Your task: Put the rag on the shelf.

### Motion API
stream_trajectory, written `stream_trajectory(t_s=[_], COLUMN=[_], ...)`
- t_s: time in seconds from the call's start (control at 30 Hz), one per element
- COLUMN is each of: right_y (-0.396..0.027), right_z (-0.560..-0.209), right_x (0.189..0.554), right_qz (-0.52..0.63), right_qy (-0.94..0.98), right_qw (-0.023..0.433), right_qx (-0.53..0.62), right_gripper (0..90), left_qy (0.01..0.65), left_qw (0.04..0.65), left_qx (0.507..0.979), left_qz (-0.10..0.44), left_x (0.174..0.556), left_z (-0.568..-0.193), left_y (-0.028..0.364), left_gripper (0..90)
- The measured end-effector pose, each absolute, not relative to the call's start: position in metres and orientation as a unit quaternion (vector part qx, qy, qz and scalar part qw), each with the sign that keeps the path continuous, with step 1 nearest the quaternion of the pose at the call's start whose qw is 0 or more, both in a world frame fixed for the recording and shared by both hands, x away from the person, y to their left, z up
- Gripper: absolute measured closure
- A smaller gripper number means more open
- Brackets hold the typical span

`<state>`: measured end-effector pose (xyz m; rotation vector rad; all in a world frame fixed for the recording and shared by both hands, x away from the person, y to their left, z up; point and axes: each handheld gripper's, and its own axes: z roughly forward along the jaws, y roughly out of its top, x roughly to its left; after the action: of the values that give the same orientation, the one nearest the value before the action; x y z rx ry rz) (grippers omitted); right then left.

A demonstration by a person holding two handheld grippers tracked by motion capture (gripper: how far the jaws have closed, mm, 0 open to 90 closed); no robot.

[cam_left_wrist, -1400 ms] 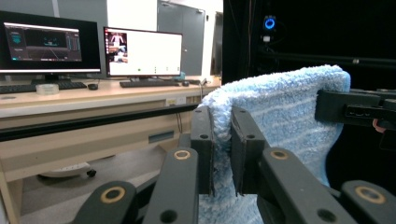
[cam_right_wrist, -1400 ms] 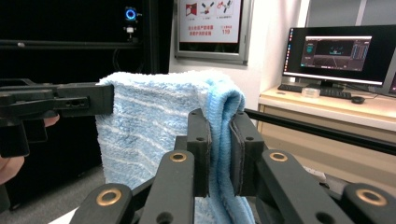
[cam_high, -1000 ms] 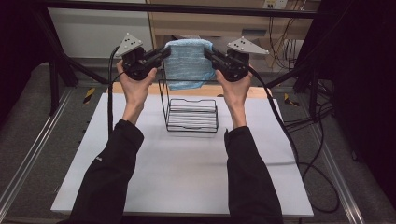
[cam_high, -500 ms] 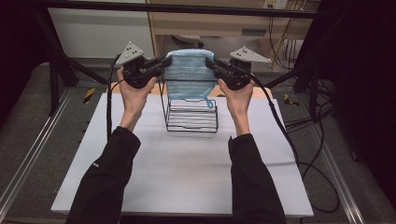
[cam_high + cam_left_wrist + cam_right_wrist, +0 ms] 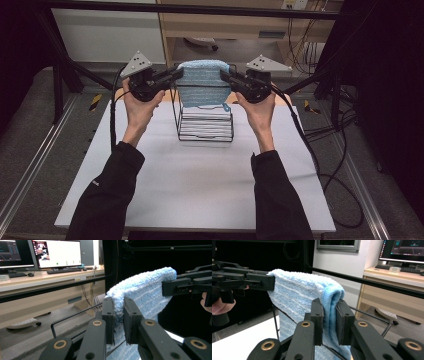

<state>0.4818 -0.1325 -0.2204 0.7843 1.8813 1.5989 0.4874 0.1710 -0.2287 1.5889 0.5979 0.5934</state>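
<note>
blue terry cloth, a folded towel (image 5: 203, 82), hangs stretched between two grippers above the far edge of the white worktop (image 5: 200, 185). at the left side, the left gripper (image 5: 176, 74) has its jaws closed down on the towel's left fold; the left gripper view shows the two black pads pressed onto the cloth (image 5: 140, 292) with only the fabric's thickness between them. under the towel stands a black wire rack (image 5: 205, 120), near the middle of the far edge, its upright wire frame rising just behind and below the hanging cloth, so the towel's lower edge hides the top of the rack. at the right, the right gripper (image 5: 225, 76) pinches the towel's other fold just as tightly, seen up close in the right gripper view, where the rack's wire (image 5: 372, 315) runs beyond the jaws. beyond the worktop sit a wooden desk (image 5: 50, 277) with monitors (image 5: 57, 252) and a keyboard (image 5: 65, 271), and cables (image 5: 330, 150) trail off the right edge.

compared with half a second ago, both hands have moved slightly nearer the person and lower, the towel has come down closer to the rack's top, and the grip on each fold is unchanged.
</note>
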Motion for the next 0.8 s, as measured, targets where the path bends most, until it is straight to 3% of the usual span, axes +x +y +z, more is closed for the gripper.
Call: stream_trajectory(t_s=[0.53, 0.8], right_y=[-0.138, -0.136], right_z=[-0.231, -0.234], right_x=[0.47, 0.462], right_qz=[0.577, 0.565], right_qy=[0.72, 0.733], right_qw=[0.264, 0.264], right_qx=[0.28, 0.272], right_gripper=[76.3, 67.1], left_qy=[0.243, 0.244], left_qw=[0.606, 0.591], left_qx=[0.715, 0.728], left_qz=[0.248, 0.247], left_x=[0.472, 0.464], left_z=[-0.237, -0.244], left_y=[0.171, 0.17], left_gripper=[79.8, 79.8])
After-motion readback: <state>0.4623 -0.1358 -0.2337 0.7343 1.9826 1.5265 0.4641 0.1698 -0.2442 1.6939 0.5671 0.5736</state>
